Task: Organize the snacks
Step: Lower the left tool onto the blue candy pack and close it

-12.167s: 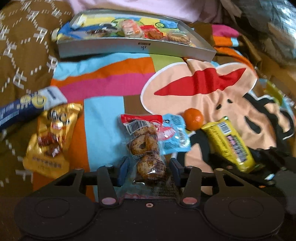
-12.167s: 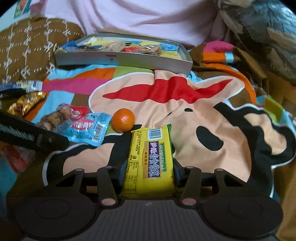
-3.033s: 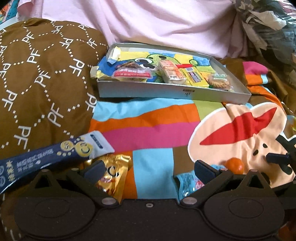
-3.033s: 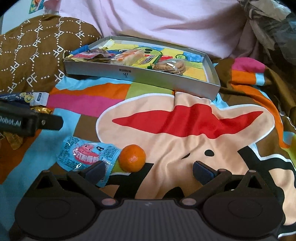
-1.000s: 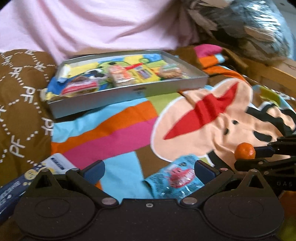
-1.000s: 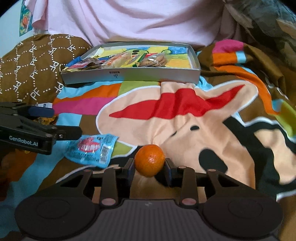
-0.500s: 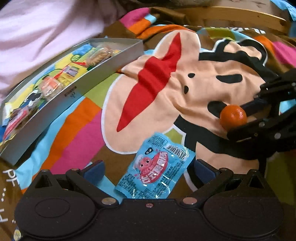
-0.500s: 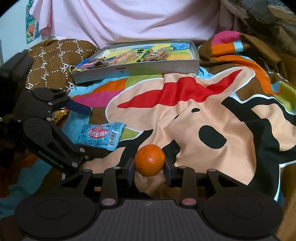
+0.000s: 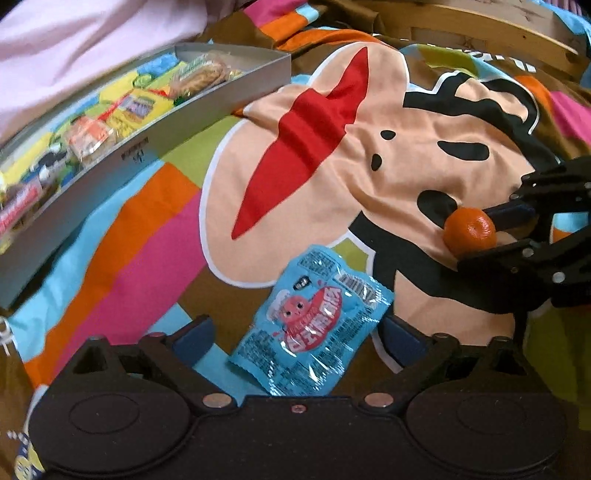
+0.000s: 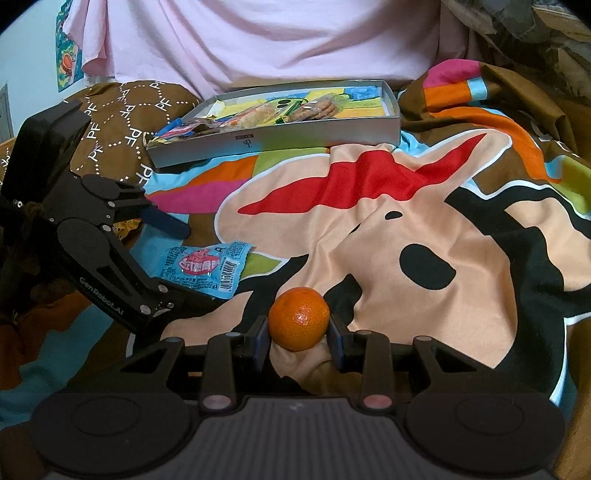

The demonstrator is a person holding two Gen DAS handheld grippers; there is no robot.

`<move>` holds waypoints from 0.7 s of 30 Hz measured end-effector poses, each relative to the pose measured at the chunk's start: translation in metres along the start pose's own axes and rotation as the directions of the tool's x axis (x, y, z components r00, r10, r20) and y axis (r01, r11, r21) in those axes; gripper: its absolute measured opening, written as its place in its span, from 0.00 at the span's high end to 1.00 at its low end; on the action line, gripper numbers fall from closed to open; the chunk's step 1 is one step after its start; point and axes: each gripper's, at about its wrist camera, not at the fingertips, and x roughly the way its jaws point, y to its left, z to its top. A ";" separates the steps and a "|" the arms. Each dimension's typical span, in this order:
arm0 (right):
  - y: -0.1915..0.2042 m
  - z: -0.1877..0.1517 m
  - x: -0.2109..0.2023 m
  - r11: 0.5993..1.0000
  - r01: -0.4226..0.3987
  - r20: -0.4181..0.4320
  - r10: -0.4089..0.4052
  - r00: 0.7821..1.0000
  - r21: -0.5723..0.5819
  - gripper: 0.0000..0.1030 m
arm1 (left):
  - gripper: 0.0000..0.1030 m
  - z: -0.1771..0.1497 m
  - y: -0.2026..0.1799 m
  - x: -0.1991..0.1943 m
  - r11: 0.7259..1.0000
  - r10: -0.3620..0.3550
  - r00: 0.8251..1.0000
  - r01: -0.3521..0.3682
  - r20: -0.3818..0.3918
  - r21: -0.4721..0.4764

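A blue snack packet (image 9: 310, 325) lies on the colourful blanket between the wide-spread fingers of my left gripper (image 9: 295, 334); its jaws are closing, and the pads stand clear of the packet's sides. My right gripper (image 10: 299, 338) is shut on a small orange (image 10: 298, 318), held just above the blanket. From the left wrist view the orange (image 9: 469, 230) and the right gripper (image 9: 476, 236) show at the right. The right wrist view shows the packet (image 10: 205, 267) and the left gripper (image 10: 192, 264) at the left. The grey tray (image 10: 317, 129) with several snacks sits at the back.
A brown patterned pillow (image 10: 122, 110) lies left of the tray, and a gold wrapper (image 10: 125, 227) peeks out behind the left gripper. A person's pink shirt (image 10: 258, 40) fills the background. A wooden edge (image 9: 498, 33) runs along the far right in the left wrist view.
My left gripper has swung right and rolled, coming down around the blue packet, which now lies between its fingers. The right gripper still holds the orange and has sunk slightly.
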 end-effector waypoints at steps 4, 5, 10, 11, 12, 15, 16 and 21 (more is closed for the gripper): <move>0.000 0.000 0.000 1.000 -0.001 0.000 0.001 1.000 0.002 0.64 | 0.20 0.000 0.001 -0.003 0.999 -0.030 0.999 0.028 -0.035 -0.046; -0.001 0.000 0.000 1.000 -0.002 0.000 0.002 1.000 0.004 0.63 | 0.23 0.001 0.001 -0.004 0.998 -0.032 0.999 0.029 -0.045 -0.053; 0.000 -0.001 0.000 1.000 -0.002 0.002 0.002 1.000 0.007 0.63 | 0.39 0.003 -0.006 -0.009 0.996 -0.029 0.996 0.022 -0.082 -0.089; 0.000 -0.001 0.000 1.000 -0.002 0.003 0.002 1.000 0.008 0.63 | 0.41 0.003 -0.008 -0.010 0.995 -0.021 0.996 0.013 -0.087 -0.095; 0.000 -0.001 0.001 1.000 -0.001 0.003 0.001 1.000 0.008 0.63 | 0.41 0.002 -0.010 -0.011 0.995 -0.013 0.996 0.004 -0.091 -0.096; 0.000 -0.001 0.001 1.000 0.001 0.006 -0.001 1.000 0.008 0.64 | 0.43 0.002 -0.017 -0.013 0.995 0.019 0.994 -0.029 -0.104 -0.097; 0.000 -0.001 0.001 1.000 0.002 0.007 -0.002 1.000 0.008 0.64 | 0.43 0.002 -0.019 -0.014 0.994 0.026 0.994 -0.037 -0.107 -0.102; 0.000 -0.002 0.001 1.000 0.005 0.011 -0.005 1.000 0.007 0.64 | 0.44 0.001 -0.023 -0.017 0.980 0.067 0.990 -0.088 -0.122 -0.176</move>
